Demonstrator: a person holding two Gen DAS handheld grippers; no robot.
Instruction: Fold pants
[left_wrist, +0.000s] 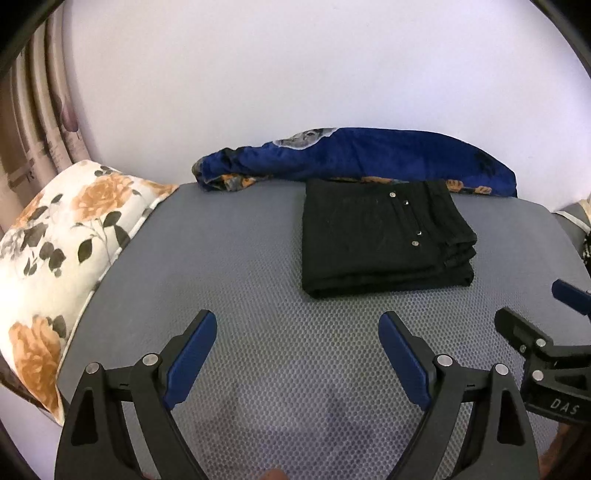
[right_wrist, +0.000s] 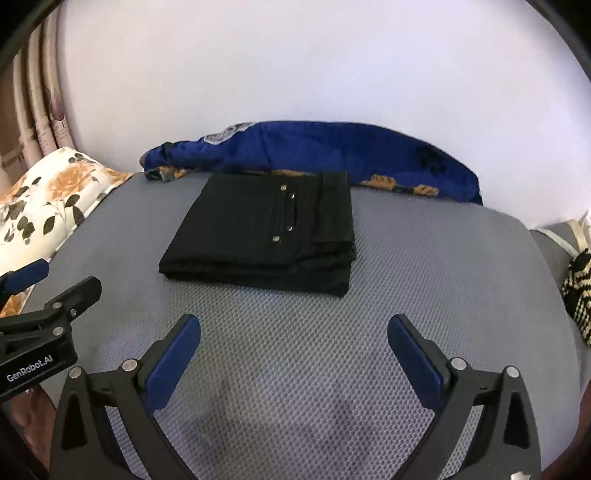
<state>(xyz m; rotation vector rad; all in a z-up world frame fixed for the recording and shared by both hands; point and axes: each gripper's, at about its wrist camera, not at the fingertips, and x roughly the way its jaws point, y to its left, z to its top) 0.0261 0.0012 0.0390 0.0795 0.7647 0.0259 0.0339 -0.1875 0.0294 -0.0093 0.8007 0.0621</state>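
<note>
The black pants (left_wrist: 384, 236) lie folded into a thick rectangle on the grey textured bed surface (left_wrist: 258, 314), with small metal studs showing on top. In the right wrist view the same pants (right_wrist: 266, 232) sit ahead and slightly left. My left gripper (left_wrist: 297, 325) is open, well short of the pants, with only bare mat between its blue pads. My right gripper (right_wrist: 293, 328) is open too, also back from the pants with nothing in it. Each gripper shows at the edge of the other's view, the right gripper (left_wrist: 535, 306) at the right and the left gripper (right_wrist: 62, 280) at the left.
A floral pillow (left_wrist: 62, 251) lies along the left side of the bed. A blue patterned blanket (left_wrist: 362, 155) is bunched against the white wall behind the pants. A striped knit item (right_wrist: 580, 291) sits at the right edge. Curtains (left_wrist: 40, 122) hang at far left.
</note>
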